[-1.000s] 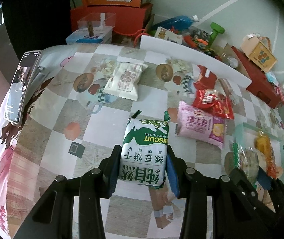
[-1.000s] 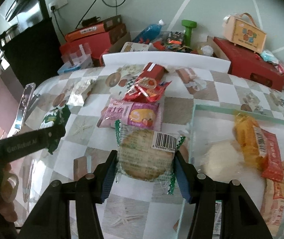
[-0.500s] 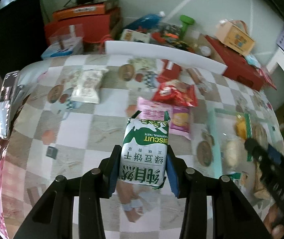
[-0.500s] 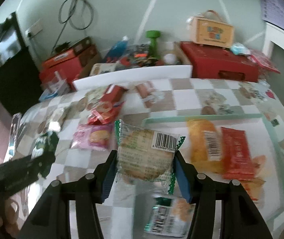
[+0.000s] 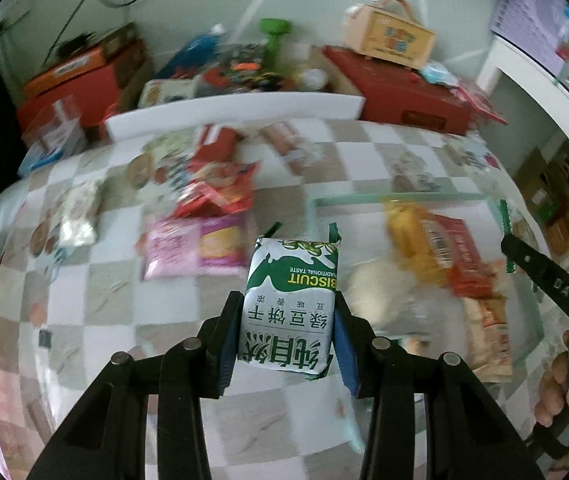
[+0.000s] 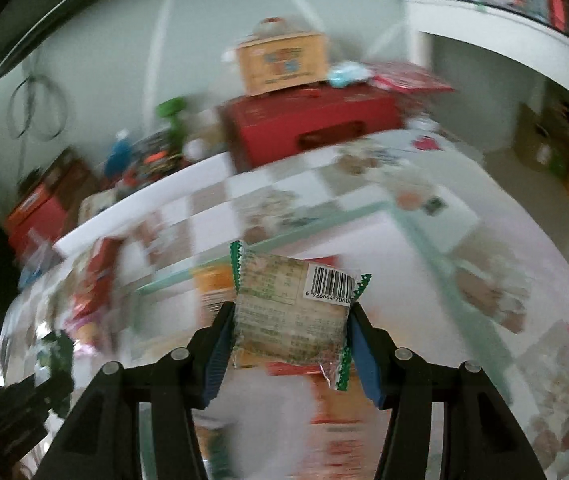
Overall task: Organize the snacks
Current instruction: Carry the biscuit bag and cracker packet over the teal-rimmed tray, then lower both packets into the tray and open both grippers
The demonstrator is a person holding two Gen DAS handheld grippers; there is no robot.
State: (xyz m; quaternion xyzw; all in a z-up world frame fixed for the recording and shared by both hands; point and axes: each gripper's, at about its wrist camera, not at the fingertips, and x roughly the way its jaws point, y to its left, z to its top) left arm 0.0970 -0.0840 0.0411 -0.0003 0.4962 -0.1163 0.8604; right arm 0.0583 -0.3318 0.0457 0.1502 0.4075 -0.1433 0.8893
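A green-and-white biscuit packet (image 5: 290,306), printed "BISCUIT" and seen upside down, sits pinched between the blue pads of the left claw (image 5: 289,338), held in the air above the checked surface (image 5: 124,304) just short of the near-left corner of a pale green tray (image 5: 396,199). In the other view, the right claw (image 6: 290,346) is pressed onto a clear-wrapped round cracker pack (image 6: 294,312) with a barcode label and green zigzag edges, carried above the same tray (image 6: 324,218); the background there is heavily blurred, and the packets below it cannot be told apart.

Inside the tray, from the left wrist view, lie an orange-yellow packet (image 5: 412,236) and a red packet (image 5: 462,262) beside it, with more wrappers too smeared to name. Left of the tray, a pink snack packet (image 5: 194,250) lies on the surface, a heap of red packets (image 5: 216,188) beyond it, and a pale packet (image 5: 80,214) further left. A white strip (image 5: 236,110) edges the far side of the surface; behind it stand a red box (image 5: 400,88) carrying a small tan carton with a handle (image 5: 388,36), and a green dumbbell (image 5: 274,38) among clutter. At the right edge of the left wrist view, a hand (image 5: 564,392) grips the black body of the other tool.
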